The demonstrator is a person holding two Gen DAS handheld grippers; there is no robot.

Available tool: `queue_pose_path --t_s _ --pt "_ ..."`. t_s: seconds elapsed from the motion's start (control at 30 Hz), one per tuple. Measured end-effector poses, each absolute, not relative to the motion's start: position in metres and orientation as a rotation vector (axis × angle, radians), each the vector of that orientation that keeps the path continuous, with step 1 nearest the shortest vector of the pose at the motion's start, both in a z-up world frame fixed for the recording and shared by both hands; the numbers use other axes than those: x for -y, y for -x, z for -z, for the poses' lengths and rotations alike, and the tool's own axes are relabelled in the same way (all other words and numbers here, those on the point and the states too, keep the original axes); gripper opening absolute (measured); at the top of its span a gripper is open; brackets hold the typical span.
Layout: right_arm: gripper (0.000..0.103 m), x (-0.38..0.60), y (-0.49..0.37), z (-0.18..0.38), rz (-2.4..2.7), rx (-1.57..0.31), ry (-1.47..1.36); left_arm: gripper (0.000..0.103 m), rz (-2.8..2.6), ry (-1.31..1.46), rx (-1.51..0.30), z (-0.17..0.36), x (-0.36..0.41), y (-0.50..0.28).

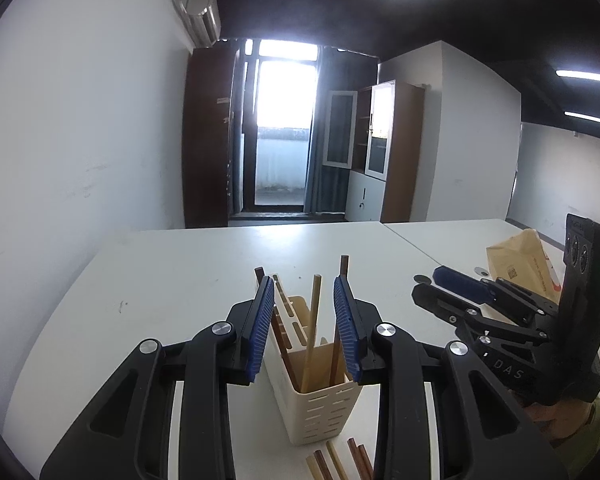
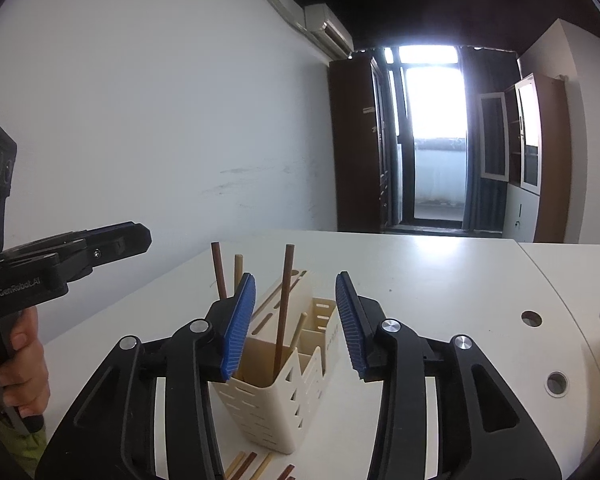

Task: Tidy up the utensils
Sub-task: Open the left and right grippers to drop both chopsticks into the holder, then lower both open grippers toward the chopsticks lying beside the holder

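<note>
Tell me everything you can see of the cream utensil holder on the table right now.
The utensil holder is a cream, plastic-looking rectangular caddy with slotted walls and inner dividers forming several compartments. It stands upright on the white table. Chopsticks, some dark brown and some light tan, stand leaning in its near compartments. More chopsticks lie loose on the table at its near side. In both wrist views the open jaws frame it without pressing on it.

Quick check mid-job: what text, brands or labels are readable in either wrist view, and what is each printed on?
"DAS": on the black body of the right tongs, seen from the left wrist.
"GenRobot.AI": on the black body of the left tongs, seen from the right wrist.
Red print and a small square code on the brown paper bag: too small to read.
Pale label on the dark cabinet: blurred, unreadable.
</note>
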State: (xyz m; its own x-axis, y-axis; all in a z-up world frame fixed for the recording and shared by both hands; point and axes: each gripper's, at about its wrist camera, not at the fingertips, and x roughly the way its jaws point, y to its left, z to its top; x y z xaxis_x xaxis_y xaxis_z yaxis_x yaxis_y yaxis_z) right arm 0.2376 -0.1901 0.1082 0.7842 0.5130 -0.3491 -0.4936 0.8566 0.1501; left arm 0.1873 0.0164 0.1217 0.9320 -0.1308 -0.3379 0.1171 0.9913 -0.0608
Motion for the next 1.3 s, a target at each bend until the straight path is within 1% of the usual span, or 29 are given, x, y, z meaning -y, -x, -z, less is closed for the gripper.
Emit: queue_pose_path --t_s 0.13,0.2,0.27,0.33,0.5,0.73,0.93,1.3 --pt "0.049 0.197 -0.227 -0.104 -0.522 -0.406 -0.059 0.036 0.123 0.054 -0.365 -0.117 -0.013 -0.182" --pt "0.053 0.198 -0.220 -0.104 -0.515 -0.404 -0.053 0.041 0.125 0.048 -0.364 -0.115 -0.010 -0.176" --pt "0.055 0.198 -0.212 -0.103 -0.508 -0.408 -0.037 0.042 0.123 0.049 -0.364 -0.113 -0.010 -0.172" --pt "0.060 0.199 -0.204 -0.100 -0.504 -0.417 -0.030 0.043 0.124 0.056 -0.377 -0.110 -0.009 -0.168" --pt "0.066 0.202 -0.193 -0.089 -0.492 -0.459 -0.022 0.046 0.120 0.041 -0.417 -0.091 -0.006 -0.156" --pt "0.069 0.202 -0.183 -0.065 -0.493 -0.536 -0.006 0.049 0.113 0.040 -0.477 -0.068 -0.006 -0.150" --pt "0.070 0.199 -0.179 -0.045 -0.484 -0.593 0.009 0.050 0.112 0.039 -0.534 -0.041 -0.008 -0.149" --pt "0.071 0.184 -0.192 0.010 -0.487 -0.745 0.033 0.051 0.102 0.054 -0.625 0.000 -0.021 -0.162"
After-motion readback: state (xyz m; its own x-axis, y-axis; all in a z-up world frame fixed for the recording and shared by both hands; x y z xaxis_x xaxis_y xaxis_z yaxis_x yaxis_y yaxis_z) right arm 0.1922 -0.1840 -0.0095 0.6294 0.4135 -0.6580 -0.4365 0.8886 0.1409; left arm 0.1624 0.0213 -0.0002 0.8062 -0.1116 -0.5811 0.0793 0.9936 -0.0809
